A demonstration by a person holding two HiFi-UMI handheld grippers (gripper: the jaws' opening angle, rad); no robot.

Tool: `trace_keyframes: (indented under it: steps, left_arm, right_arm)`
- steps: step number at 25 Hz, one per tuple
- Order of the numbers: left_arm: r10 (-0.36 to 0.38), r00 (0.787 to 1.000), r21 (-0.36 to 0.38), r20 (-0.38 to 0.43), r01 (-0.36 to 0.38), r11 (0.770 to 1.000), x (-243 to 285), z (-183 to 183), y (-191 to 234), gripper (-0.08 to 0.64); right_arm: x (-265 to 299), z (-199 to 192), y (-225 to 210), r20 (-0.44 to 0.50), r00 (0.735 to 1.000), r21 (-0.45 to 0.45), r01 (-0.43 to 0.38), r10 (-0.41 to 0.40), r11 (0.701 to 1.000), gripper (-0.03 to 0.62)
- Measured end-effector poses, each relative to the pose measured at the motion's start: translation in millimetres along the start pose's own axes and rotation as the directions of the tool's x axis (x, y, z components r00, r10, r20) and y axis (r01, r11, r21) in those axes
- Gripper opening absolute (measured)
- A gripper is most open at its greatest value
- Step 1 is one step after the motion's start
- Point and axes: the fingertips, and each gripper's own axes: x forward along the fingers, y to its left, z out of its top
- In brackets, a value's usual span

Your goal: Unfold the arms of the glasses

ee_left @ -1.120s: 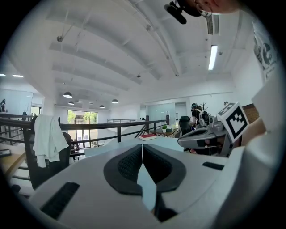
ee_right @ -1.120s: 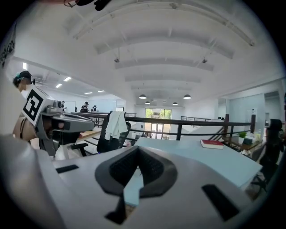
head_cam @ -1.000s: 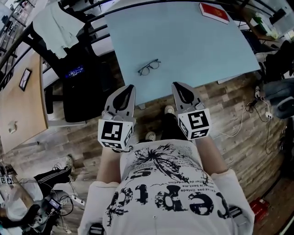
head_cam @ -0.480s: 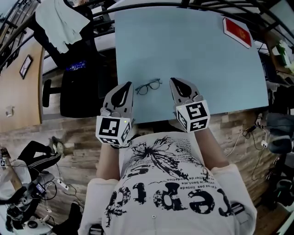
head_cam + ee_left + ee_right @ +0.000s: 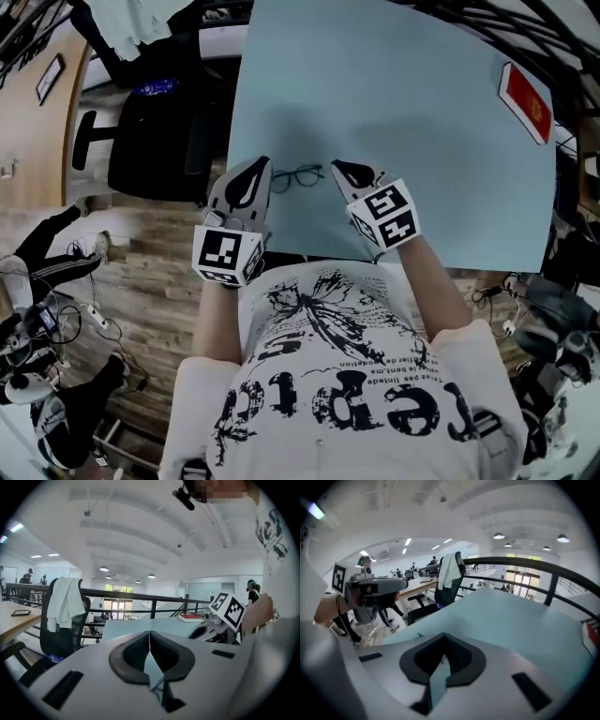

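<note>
the left gripper (image 5: 260, 165) and right gripper (image 5: 337, 169) have moved up beside the glasses (image 5: 298, 176), fingers pressed together, empty

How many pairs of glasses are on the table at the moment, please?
1. The glasses lie on the blue table near its front edge, between the left gripper and right gripper; none seems hidden.

Open table (image 5: 422, 141) rings glasses (image 5: 298, 175); book (image 5: 527, 101), seemingly, well apart.
</note>
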Motion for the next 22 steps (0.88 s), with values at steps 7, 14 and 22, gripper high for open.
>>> trace_keyframes:
  steps: [7,14,22]
  left_arm:
    - [-0.008,0.998,-0.025,-0.068,0.007,1.0,11,-35,6,0.02]
    - [-0.03,0.991,-0.014,-0.128,0.029,0.999,17,-63,15,0.02]
    - [-0.051,0.978,0.006,-0.2,0.053,0.999,22,-90,13,0.02]
  right_arm:
    - [46,-27,0,-0.211,0.973,-0.232,-0.146,0.097,0.962,0.092]
    - [76,-61,-5,-0.4,0.905,-0.429,-0.325,0.145,0.843,0.091]
    - [91,-77,0,-0.536,0.826,-0.502,-0.476,0.173,0.722,0.084]
